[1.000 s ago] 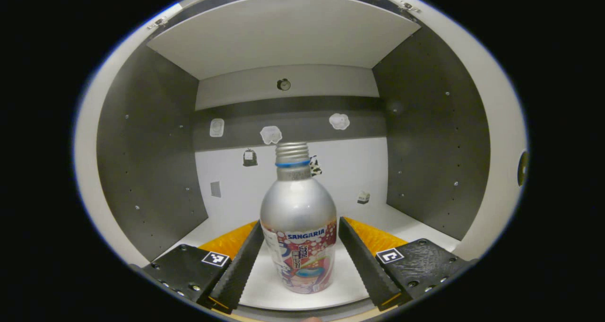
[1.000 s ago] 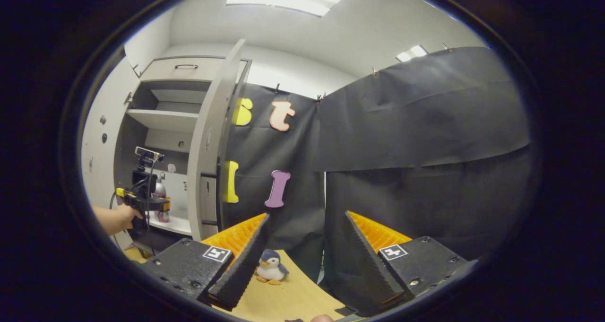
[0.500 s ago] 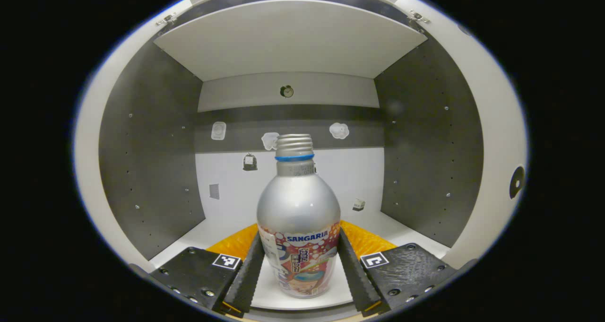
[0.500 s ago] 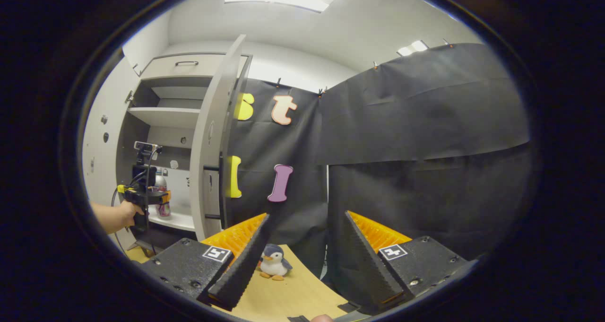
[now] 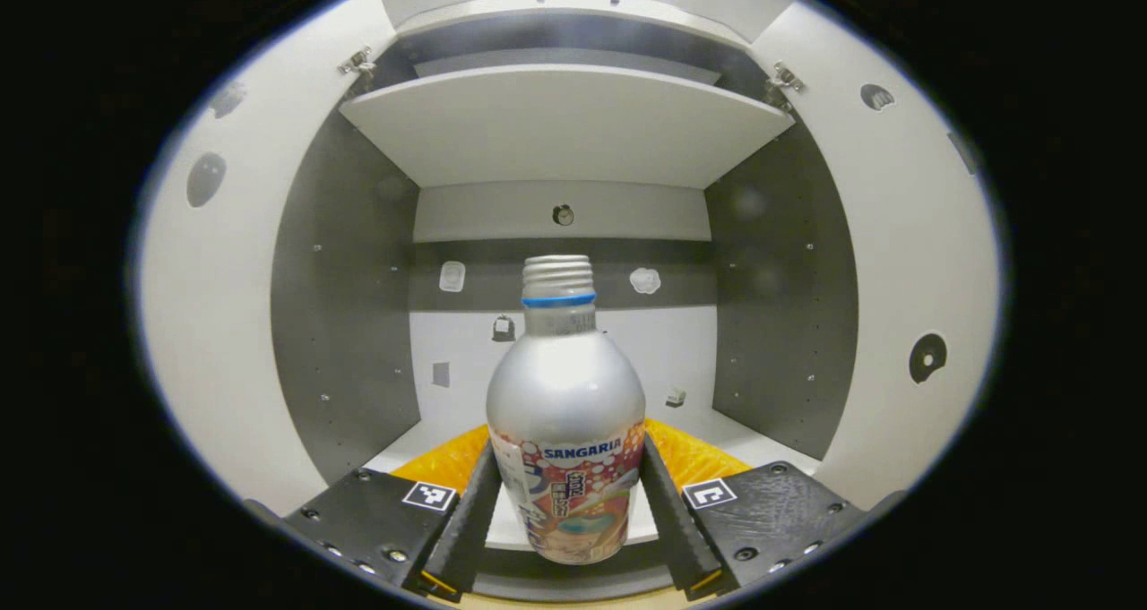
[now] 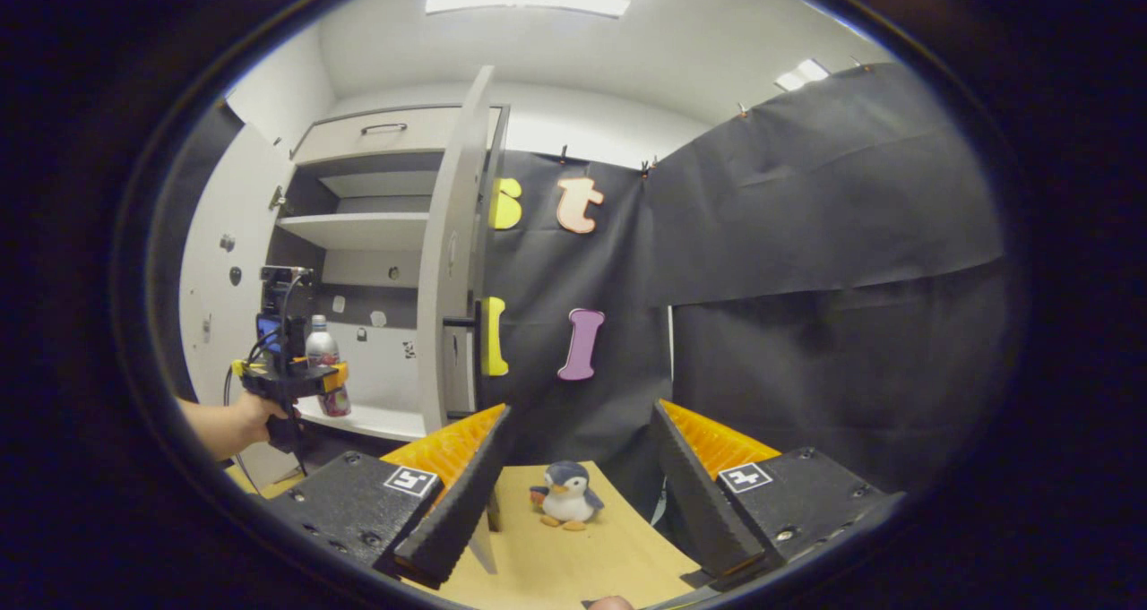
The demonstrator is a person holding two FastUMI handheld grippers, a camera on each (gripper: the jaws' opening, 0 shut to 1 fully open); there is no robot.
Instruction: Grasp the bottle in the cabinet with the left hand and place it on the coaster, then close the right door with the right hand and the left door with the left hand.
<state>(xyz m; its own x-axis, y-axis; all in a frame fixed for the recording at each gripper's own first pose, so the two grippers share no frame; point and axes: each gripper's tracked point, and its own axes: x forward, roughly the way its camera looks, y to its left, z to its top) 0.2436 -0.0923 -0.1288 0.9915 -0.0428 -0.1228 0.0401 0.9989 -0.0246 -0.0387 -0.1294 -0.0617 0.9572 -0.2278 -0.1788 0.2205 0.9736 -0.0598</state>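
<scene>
The left gripper (image 5: pixel 566 511) is clamped on the bottle (image 5: pixel 566 413), both fingers pressing its label, at the open front of the cabinet (image 5: pixel 556 126); the bottle seems lifted clear of the shelf (image 6: pixel 367 420). The right gripper (image 6: pixel 578 494) is spread wide over the table (image 6: pixel 556 565), near a toy penguin (image 6: pixel 566 494).

Cabinet (image 5: pixel 340 323) taken as landmark. Its opening is left unblocked in front, both doors swung wide: left door (image 5: pixel 224 323), right door (image 5: pixel 905 305). Overhead room inside is capped by the shelf (image 5: pixel 564 126) above the bottom compartment. The right door (image 6: pixel 452 261) is seen edge-on, jutting out into the path right of the cabinet. On the table (image 6: pixel 556 565) in front of the cabinet, a toy penguin (image 6: pixel 564 495) is stood.
</scene>
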